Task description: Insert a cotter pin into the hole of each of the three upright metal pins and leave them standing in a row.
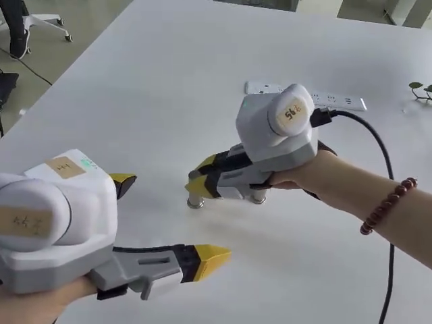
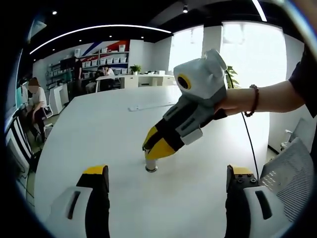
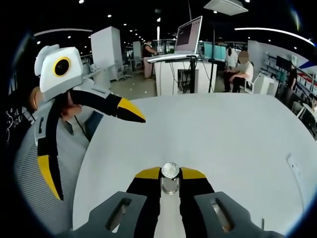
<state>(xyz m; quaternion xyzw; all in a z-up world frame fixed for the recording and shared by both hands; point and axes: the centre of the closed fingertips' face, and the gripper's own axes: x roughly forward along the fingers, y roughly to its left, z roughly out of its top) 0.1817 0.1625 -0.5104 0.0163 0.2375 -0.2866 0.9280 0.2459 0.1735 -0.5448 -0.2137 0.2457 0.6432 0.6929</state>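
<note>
Clenching upright metal pin (image 3: 170,179) between fingers of right gripper (image 1: 201,177), left gripper (image 1: 169,217) released, empty; next probably needs a cotter pin fetched.

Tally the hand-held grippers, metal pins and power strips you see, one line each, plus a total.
Hand-held grippers: 2 (left hand-held gripper, right hand-held gripper)
Metal pins: 2 in view
Power strip: 1
Total: 5

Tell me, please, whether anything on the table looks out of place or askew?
Nothing stands out. The right claw grips a pin that stands upright on the table; the left claw is open beside it, and a power strip lies flat farther back.
</note>
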